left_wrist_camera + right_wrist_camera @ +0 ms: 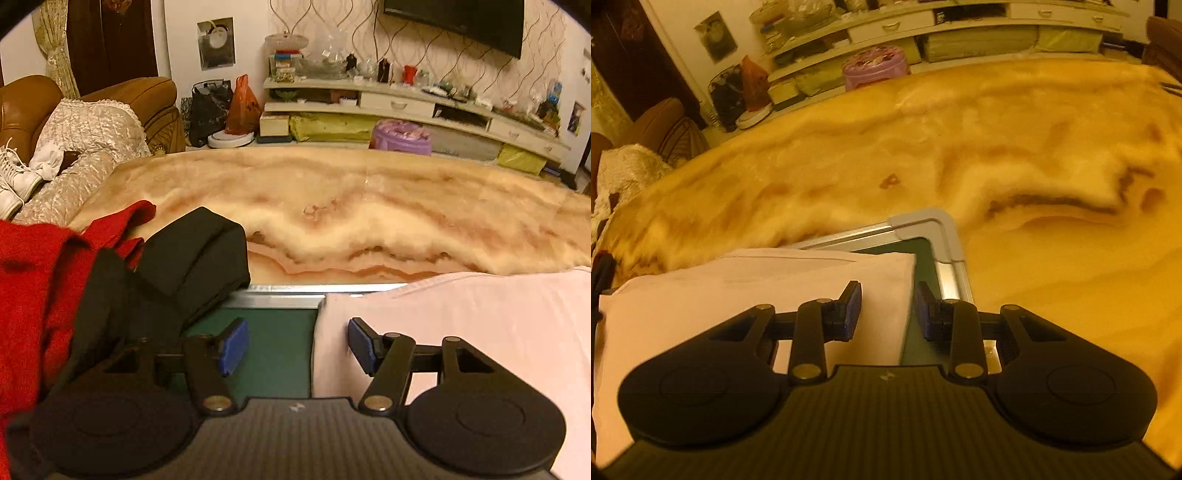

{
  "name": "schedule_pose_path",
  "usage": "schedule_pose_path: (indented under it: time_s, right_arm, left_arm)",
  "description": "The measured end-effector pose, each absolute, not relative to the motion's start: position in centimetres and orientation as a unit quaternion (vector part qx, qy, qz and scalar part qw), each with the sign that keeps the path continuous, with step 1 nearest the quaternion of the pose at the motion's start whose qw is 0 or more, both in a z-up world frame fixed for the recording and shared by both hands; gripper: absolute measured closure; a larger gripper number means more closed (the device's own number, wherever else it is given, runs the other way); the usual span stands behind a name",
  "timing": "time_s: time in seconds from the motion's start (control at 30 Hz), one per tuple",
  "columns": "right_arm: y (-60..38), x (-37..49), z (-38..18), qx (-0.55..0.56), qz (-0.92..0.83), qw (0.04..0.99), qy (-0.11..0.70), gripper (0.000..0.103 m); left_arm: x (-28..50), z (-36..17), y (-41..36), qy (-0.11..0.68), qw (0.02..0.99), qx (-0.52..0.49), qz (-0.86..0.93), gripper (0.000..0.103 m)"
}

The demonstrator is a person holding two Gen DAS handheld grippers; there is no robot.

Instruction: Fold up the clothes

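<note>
A pale pink folded garment (461,332) lies flat on a green board (277,354) with a metal frame. It also shows in the right wrist view (746,295). My left gripper (293,347) is open and empty, straddling the garment's left edge. My right gripper (888,314) is open and empty, straddling the garment's right edge near the board's corner (945,236). A black garment (177,277) and a red garment (33,288) are piled to the left of the pink one.
The board rests on a marbled orange table (369,206). Beyond it stand a brown sofa with a quilted cover (92,125), a purple stool (402,136), bags and a low TV shelf (388,99).
</note>
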State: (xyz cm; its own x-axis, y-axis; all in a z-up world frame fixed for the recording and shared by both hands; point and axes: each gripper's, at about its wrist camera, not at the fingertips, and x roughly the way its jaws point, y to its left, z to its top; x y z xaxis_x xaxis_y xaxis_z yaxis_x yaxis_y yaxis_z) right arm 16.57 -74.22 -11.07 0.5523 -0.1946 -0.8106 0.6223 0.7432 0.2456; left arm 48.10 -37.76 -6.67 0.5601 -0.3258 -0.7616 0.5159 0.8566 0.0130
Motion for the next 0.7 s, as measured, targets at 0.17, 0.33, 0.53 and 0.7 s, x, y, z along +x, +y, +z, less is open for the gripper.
schedule_pose_path:
  time_s: [0.17,0.33,0.53,0.7]
  right_arm:
    - [-73.3,17.8,-10.7,0.23,-0.236,0.844,0.422,0.076]
    - [-73.5,18.2,-10.1,0.219,-0.246,0.852,0.408,0.098]
    - [-73.9,18.2,-10.1,0.219,-0.266,0.858,0.381,0.099]
    - [-73.8,18.2,-10.9,0.206,-0.296,0.854,0.376,0.099]
  left_arm:
    - [48.2,-6.9,-38.8,0.392,0.879,0.125,-0.243,0.097]
    - [47.8,-6.6,-39.6,0.366,0.891,0.13,-0.233,0.099]
    - [47.5,-7.0,-40.9,0.343,0.897,0.158,-0.23,0.098]
    - [47.2,-7.1,-41.7,0.322,0.898,0.196,-0.229,0.078]
